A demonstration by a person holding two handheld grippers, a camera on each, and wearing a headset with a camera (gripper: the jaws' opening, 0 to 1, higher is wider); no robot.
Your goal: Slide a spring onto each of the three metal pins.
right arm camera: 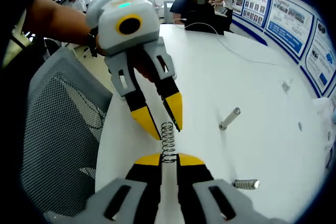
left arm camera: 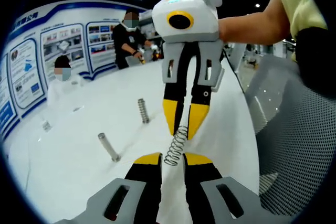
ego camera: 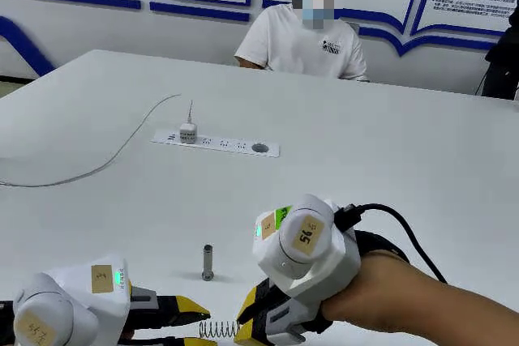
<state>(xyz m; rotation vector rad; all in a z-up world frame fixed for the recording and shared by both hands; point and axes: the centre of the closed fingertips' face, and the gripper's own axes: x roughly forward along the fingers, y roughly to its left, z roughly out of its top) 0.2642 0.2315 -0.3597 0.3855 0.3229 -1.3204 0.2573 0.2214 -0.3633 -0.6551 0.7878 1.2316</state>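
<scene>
The spring (left arm camera: 176, 145) stretched between the two grippers, low at the near edge of the table (ego camera: 365, 184). The right gripper (right arm camera: 168, 159) was clenched on one end of it. The left gripper (left arm camera: 172, 159) flanked the other end with its jaws nearly together; whether they pinched it I could not tell. In the head view a bare pin (ego camera: 208, 262) stood upright at 12 o'clock from the spring, close by. In the left gripper view a second pin (left arm camera: 143, 110), sleeved in coils, stood at 11 o'clock, beyond the bare one. Farther off in the head view, a power strip (ego camera: 217, 143) sat at 12 o'clock. A cable (ego camera: 97, 168) trailed at 10 o'clock, and a seated person (ego camera: 302, 38) was at 1 o'clock.
</scene>
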